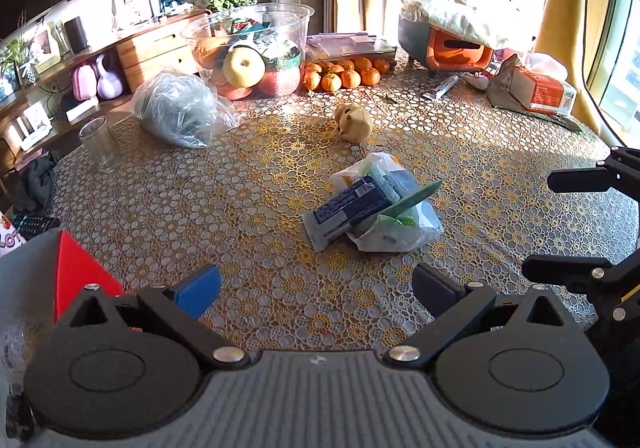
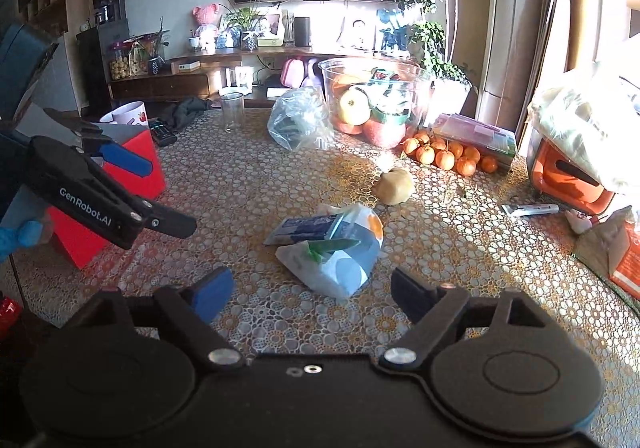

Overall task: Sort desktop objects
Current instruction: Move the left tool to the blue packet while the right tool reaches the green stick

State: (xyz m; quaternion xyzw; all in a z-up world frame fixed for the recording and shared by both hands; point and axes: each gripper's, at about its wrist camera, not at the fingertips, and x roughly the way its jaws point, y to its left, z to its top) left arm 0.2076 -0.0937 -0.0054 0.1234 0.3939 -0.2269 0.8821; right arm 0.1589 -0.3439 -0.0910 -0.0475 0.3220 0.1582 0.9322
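Observation:
A white plastic bag [image 1: 394, 226] with a blue snack packet [image 1: 348, 210] and a green strip [image 1: 412, 200] lies mid-table; it also shows in the right wrist view [image 2: 340, 264]. A tan round object [image 1: 354, 120] sits behind it. A red box [image 1: 78, 272] stands at the left [image 2: 104, 204]. My left gripper [image 1: 316, 288] is open and empty, short of the bag; it also shows in the right wrist view [image 2: 156, 192]. My right gripper [image 2: 312, 294] is open and empty just before the bag; it also shows at the right of the left wrist view [image 1: 540, 226].
At the back stand a clear bowl of fruit [image 1: 256, 48], several oranges [image 1: 344, 76], a clear bag [image 1: 180, 110], a glass [image 1: 100, 144], an orange appliance [image 1: 456, 48], a tube [image 1: 440, 88] and a tissue pack [image 1: 540, 92]. A lace cloth [image 1: 200, 216] covers the table.

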